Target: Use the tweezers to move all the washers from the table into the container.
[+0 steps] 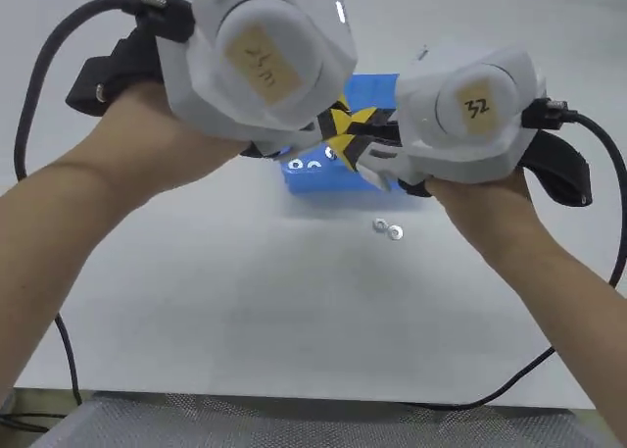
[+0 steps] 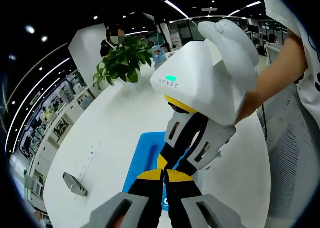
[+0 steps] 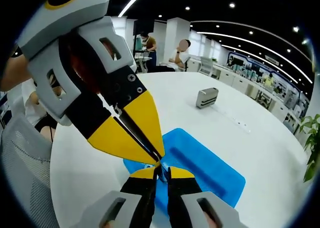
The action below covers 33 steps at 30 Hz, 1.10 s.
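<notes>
Two silver washers [image 1: 388, 229] lie flat side by side near the blue container [image 1: 323, 181].

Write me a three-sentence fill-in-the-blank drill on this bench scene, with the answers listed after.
1. The container is coloured ____.
2. ____ washers lie on the table outside the container.
3. The left gripper and the right gripper both have jaws with ____ tips.

Missing words: blue; two; yellow.
</notes>
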Available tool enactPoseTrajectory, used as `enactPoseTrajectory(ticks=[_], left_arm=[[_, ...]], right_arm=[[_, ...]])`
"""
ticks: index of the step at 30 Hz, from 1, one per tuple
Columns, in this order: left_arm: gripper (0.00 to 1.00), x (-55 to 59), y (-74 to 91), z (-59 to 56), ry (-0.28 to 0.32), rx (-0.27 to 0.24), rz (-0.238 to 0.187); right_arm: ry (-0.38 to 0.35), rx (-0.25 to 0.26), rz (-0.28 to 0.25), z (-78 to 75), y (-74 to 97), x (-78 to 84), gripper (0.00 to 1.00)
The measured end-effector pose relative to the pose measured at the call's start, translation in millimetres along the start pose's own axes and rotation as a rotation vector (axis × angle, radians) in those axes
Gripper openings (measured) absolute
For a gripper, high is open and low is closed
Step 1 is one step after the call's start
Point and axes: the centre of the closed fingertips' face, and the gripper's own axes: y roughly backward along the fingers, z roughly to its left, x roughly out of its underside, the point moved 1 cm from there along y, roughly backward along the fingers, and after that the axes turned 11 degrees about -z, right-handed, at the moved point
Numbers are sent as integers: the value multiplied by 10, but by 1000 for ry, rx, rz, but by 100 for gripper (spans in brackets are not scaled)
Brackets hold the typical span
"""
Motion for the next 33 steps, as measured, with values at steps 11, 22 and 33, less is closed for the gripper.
enactPoseTrajectory(ticks=[11,22,33], left_arm=[[0,-57,63,-25,3,27,7],[0,-518,222,-168,-9,11,-28],[0,-827,389,-512,-47,41,-52]], right_arm=[[-107,18,-26,-3,82,-38,5],[-112,57,-93,42,511,-297,7],[-103,128,-131,240,1004,-427,12]])
